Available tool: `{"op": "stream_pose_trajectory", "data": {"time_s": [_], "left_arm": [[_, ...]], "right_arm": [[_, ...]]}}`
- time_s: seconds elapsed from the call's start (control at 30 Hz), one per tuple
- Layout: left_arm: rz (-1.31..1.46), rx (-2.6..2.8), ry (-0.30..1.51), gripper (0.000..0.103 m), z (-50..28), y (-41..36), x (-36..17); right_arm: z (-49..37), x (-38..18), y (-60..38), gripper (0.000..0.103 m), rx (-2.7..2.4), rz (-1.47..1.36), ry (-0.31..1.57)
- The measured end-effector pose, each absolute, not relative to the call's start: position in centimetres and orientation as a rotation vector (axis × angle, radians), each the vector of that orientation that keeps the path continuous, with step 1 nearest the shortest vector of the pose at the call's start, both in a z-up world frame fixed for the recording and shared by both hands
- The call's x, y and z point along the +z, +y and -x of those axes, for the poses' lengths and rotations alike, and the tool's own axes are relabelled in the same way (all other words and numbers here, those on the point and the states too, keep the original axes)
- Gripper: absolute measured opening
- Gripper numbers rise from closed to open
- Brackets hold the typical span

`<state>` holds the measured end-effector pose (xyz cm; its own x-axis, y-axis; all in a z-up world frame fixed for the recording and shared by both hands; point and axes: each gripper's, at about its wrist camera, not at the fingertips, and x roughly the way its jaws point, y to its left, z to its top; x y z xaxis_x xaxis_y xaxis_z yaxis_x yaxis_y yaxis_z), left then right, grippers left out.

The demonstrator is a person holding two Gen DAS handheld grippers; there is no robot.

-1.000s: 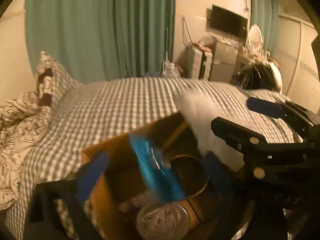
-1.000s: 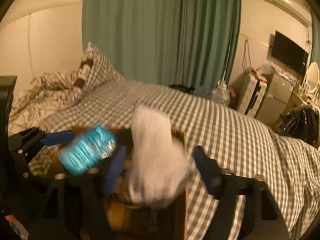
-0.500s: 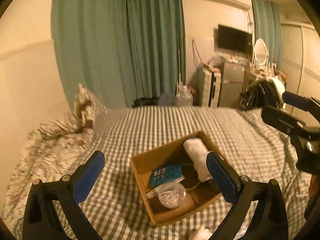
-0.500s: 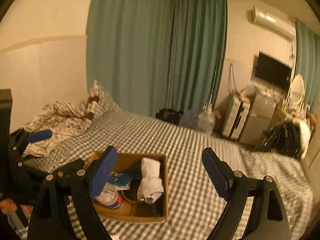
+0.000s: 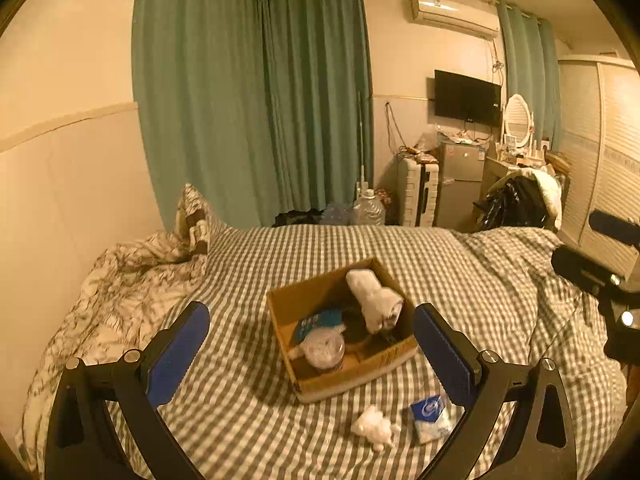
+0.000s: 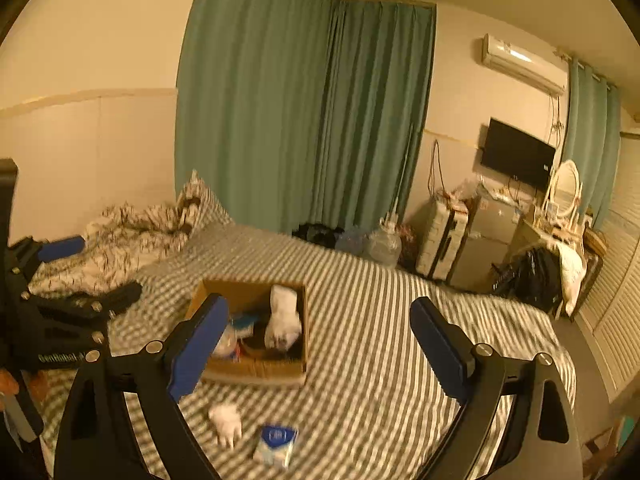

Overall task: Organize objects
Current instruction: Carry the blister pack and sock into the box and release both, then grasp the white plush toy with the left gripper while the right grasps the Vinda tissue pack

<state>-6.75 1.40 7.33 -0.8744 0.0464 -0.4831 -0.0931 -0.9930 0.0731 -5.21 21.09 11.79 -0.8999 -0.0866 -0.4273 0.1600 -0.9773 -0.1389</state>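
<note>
On checked bedspread (image 5: 256, 420): square cardboard box (image 5: 316, 386), rolled white sock (image 5: 374, 300) inside; both jaws wide, empty, right opening.

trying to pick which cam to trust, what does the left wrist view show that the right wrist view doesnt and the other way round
Only the left wrist view shows the round clear container in the cardboard box sharply, and the right gripper from the side at its right edge. Only the right wrist view shows the left gripper side-on at its left edge, and a fingertip on its handle. Both share the box on the checked bedspread, the white sock inside, the white wad and blue-and-white packet lying outside, and open, empty jaws.
</note>
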Motion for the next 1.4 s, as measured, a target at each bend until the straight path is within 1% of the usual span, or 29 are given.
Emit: {"op": "stream_pose_trajectory", "data": {"time_s": [0.17, 0.33, 0.47, 0.6, 0.7, 0.83, 0.93, 1.03, 1.07, 1.1, 1.13, 1.2, 1.23, 1.4], "left_arm": [[0.809, 2.986, 0.090, 0.103, 5.1, 1.1, 3.1], [0.870, 2.960, 0.105, 0.103, 3.6, 1.2, -2.4], [0.991, 2.936, 0.110, 0.103, 4.7, 1.1, -6.9], [1.056, 2.895, 0.117, 0.103, 5.9, 2.0, -9.8], [1.112, 2.865, 0.157, 0.103, 6.7, 2.8, -11.3], [1.171, 2.867, 0.161, 0.103, 7.8, 2.8, -13.3], [1.215, 2.856, 0.160, 0.103, 8.7, 2.6, -14.5], [1.259, 2.829, 0.166, 0.103, 9.5, 2.8, -15.6], [1.270, 2.820, 0.168, 0.103, 9.7, 3.0, -15.9], [1.287, 2.805, 0.176, 0.103, 10.0, 3.4, -16.3], [1.292, 2.798, 0.181, 0.103, 10.2, 3.6, -16.5], [1.311, 2.774, 0.185, 0.103, 10.7, 4.2, -17.1], [1.322, 2.758, 0.183, 0.103, 10.9, 4.5, -17.3], [1.344, 2.668, 0.226, 0.103, 12.0, 7.3, -18.9]], "right_arm": [[3.7, 6.8, 21.9, 0.093, -2.935, -0.736, 0.183], [3.6, -0.3, 22.6, 0.093, -2.934, -0.849, 0.079], [5.0, -5.9, 22.7, 0.093, -2.901, -1.064, 0.141], [5.9, -9.2, 22.9, 0.093, -2.865, -1.149, 0.127], [6.9, -11.4, 22.0, 0.093, -2.829, -1.220, 0.182], [7.9, -14.1, 20.8, 0.093, -2.752, -1.280, 0.206], [9.0, -16.0, 20.5, 0.093, -2.703, -1.338, 0.177], [10.0, -16.8, 20.3, 0.091, -2.659, -1.356, 0.130], [10.4, -17.1, 20.2, 0.088, -2.636, -1.365, 0.123], [10.7, -17.5, 20.0, 0.079, -2.613, -1.381, 0.129], [10.8, -17.9, 19.9, 0.073, -2.600, -1.394, 0.141], [11.0, -18.7, 20.1, 0.054, -2.583, -1.408, 0.166], [11.0, -18.7, 20.3, 0.053, -2.591, -1.401, 0.168], [10.9, -17.0, 22.7, 0.051, -2.695, -1.349, 0.132]]}}
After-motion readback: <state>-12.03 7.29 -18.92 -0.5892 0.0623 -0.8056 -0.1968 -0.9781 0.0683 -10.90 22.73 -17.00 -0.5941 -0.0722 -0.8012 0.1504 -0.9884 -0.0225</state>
